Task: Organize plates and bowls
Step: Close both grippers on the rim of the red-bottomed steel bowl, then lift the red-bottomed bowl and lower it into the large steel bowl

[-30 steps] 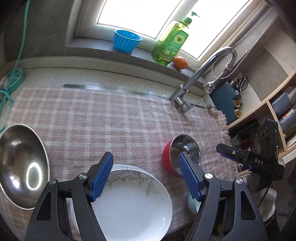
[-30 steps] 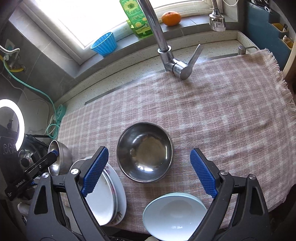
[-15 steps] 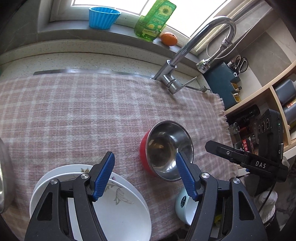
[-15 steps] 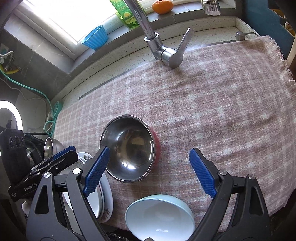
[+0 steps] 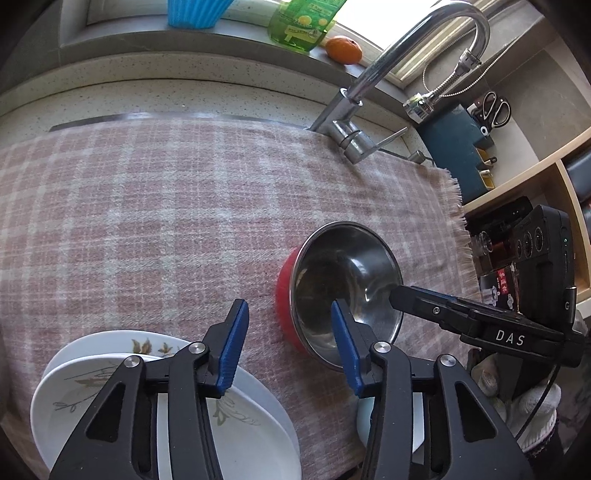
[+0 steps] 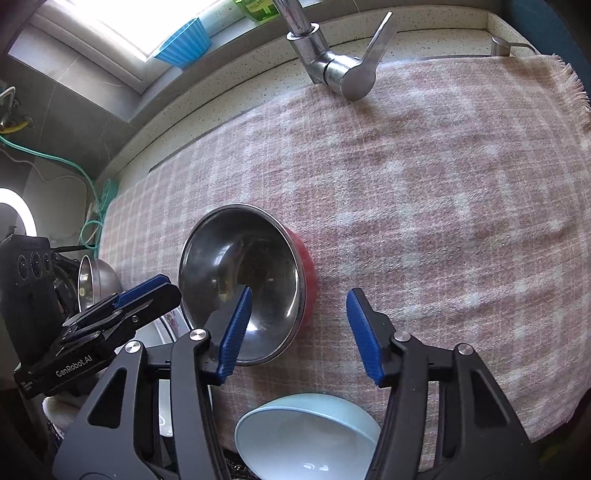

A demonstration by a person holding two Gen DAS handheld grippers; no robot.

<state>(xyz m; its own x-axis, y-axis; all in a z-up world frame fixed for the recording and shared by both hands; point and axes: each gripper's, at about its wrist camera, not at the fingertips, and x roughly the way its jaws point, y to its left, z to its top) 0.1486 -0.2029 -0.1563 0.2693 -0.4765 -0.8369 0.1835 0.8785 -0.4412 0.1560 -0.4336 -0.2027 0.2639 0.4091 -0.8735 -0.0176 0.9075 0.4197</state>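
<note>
A red bowl with a steel inside lies tilted on the checked cloth; it also shows in the right wrist view. My left gripper is open, its right finger over the bowl's near rim. My right gripper is open, its left finger inside the bowl and its right finger outside it. White flowered plates are stacked at the near left. A pale blue bowl sits near the front edge. A steel bowl is at the far left.
A steel faucet rises at the back of the cloth. A blue cup, a green soap bottle and an orange stand on the sill. Shelves are at the right.
Both grippers have moved in toward the red bowl and narrowed somewhat. The bowl now looks larger and more tilted. The big steel bowl has left the left wrist view.
</note>
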